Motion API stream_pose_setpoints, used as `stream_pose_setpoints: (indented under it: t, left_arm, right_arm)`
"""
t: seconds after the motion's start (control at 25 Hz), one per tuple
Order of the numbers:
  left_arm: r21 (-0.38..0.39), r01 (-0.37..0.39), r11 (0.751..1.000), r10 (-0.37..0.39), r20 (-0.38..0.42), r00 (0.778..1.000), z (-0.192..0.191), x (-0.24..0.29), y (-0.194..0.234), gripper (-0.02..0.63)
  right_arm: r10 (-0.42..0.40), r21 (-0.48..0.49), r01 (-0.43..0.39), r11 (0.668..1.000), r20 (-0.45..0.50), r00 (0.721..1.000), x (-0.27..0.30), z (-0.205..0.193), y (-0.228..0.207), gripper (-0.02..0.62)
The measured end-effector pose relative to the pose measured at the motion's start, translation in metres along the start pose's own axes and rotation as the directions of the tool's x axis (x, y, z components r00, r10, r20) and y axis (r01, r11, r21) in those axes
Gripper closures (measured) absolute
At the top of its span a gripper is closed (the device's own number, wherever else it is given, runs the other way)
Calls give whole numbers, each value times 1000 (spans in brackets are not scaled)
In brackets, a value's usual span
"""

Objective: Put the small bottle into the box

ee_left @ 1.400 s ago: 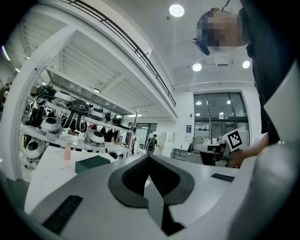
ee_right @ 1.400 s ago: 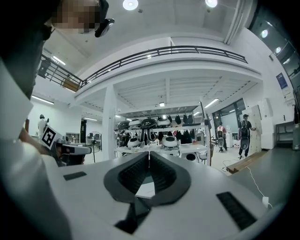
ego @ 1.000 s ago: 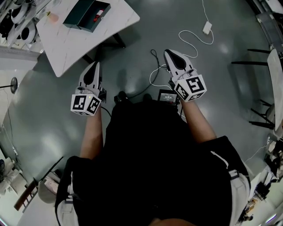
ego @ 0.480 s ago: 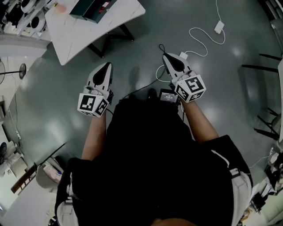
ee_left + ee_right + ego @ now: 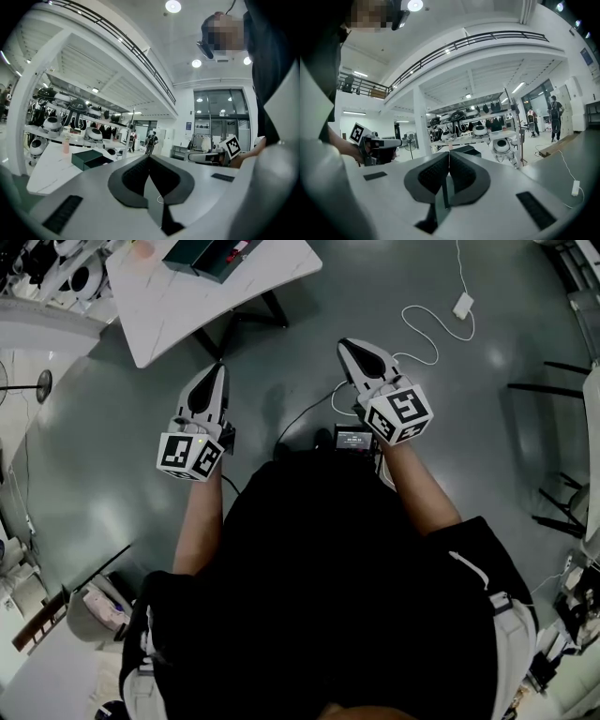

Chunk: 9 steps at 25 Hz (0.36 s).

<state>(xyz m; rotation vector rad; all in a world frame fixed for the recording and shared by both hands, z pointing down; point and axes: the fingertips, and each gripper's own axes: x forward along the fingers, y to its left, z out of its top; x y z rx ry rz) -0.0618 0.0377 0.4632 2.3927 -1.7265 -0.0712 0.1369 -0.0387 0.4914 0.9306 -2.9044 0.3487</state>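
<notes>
Small bottle [image 5: 65,144]: a pale pink one, upright on the white worktop [image 5: 44,171] and outside the box [image 5: 91,159], which lies near it at about 4 o'clock in the left gripper view.

The left claw [image 5: 218,369] is fully closed, its dark ribbed pads pressed flat together with nothing between them. The right claw [image 5: 345,344] is the same, pads meeting in one thin seam, empty. In the head view both claws are held out level over the grey floor [image 5: 103,456], side by side, the right one at 3 o'clock of the left and well apart from it. Each has its marker cube at the near end, above a bare forearm.

From the left claw, the worktop's near corner lies at 11 o'clock, not touching it. The dark green box sits on the worktop further off at 12 o'clock, at the top edge of the head view, with something red showing in it. From the right claw, a white cable [image 5: 427,329] loops across the floor at 2 o'clock and ends in a small white plug block. Neither claw is near the bottle or the box.
</notes>
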Motion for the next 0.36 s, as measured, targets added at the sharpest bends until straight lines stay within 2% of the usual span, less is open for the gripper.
stream_pose_setpoints:
  t: [0.16,0.36]
  left_arm:
    - [-32,-21,999,21,3,1000,-3,-14,10,589]
    - [-62,-11,998,11,-1,1000,-11,-20,5,589]
  right_arm:
    - [10,10,-10,1000,-9,1000,7,-3,15,561]
    - [2,22,-2,1000,-14,1000,6,-8,22,561]
